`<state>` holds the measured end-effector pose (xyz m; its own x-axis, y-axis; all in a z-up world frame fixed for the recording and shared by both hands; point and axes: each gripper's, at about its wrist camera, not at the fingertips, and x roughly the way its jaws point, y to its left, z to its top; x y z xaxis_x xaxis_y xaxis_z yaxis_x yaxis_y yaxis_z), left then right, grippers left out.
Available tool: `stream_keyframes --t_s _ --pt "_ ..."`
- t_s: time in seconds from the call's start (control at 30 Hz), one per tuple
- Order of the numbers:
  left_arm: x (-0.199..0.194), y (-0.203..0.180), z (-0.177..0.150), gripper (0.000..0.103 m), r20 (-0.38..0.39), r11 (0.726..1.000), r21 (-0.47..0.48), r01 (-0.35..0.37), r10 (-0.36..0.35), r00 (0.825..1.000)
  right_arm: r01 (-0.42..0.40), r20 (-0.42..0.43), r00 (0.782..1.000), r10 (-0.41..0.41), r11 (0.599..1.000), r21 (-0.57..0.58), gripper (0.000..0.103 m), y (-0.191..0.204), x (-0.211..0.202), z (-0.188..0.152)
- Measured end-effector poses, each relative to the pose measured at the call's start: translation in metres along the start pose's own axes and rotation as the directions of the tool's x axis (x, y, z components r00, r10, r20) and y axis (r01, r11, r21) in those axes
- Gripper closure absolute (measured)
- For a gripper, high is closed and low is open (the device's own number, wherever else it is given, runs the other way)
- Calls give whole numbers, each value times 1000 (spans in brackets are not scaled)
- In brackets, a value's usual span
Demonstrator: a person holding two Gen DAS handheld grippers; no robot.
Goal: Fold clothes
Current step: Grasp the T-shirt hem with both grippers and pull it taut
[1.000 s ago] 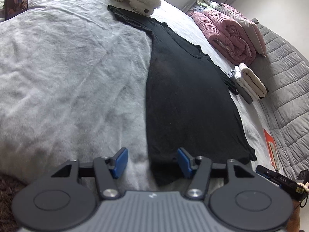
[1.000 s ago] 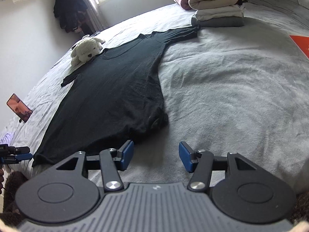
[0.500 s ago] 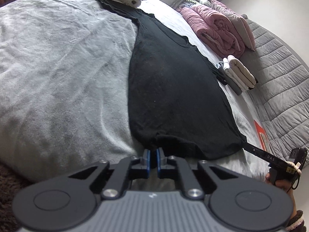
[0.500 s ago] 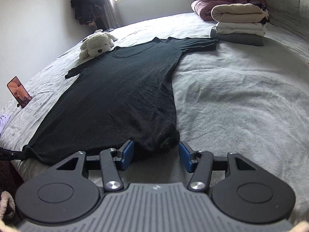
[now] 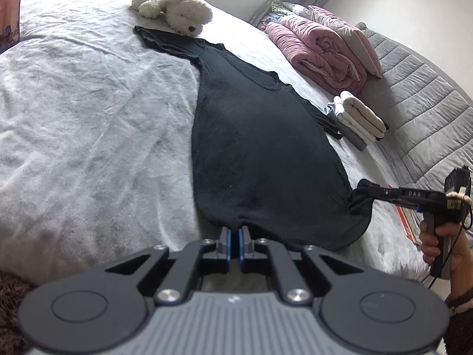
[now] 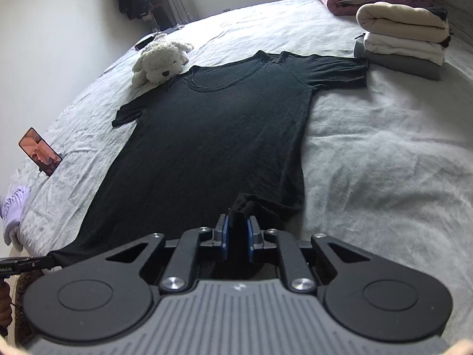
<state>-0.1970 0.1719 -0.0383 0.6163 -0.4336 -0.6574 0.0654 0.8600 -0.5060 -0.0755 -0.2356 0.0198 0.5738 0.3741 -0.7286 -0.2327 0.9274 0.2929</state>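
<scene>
left gripper point(image 5: 233, 244) pinches black T-shirt point(image 6: 212, 136) hem | right gripper point(image 6: 236, 236) closing on hem corner | collar lies far end, beside plush dog point(image 6: 159, 62)

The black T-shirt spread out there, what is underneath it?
The black T-shirt lies flat on a pale grey bedspread, which shows all round it. A white plush dog rests at one shoulder. Whatever sits directly beneath the cloth is covered.
</scene>
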Motion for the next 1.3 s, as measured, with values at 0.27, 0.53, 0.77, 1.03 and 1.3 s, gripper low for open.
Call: stream_keyframes --t_s 0.27,0.53,0.77,1.03,1.3 --pt "12 16 -9 97 -35 1000 -26 10 -11 999 -44 -38 998 43 999 -22 60 7 34 24" --pt "13 25 -12 97 -36 997 -60 51 -53 998 -48 0 999 48 997 63 55 -26 6 6" --pt "14 30 -14 97 -27 993 -97 74 -77 997 -68 14 998 67 993 97 55 -31 20 -2" --pt "9 23 -10 98 -20 993 -82 83 -85 996 -39 48 998 33 992 121 95 -30 -1 -13" --pt "-11 16 -3 98 -3 988 -87 127 -128 992 23 109 993 -47 977 211 96 -39 -60 -32"
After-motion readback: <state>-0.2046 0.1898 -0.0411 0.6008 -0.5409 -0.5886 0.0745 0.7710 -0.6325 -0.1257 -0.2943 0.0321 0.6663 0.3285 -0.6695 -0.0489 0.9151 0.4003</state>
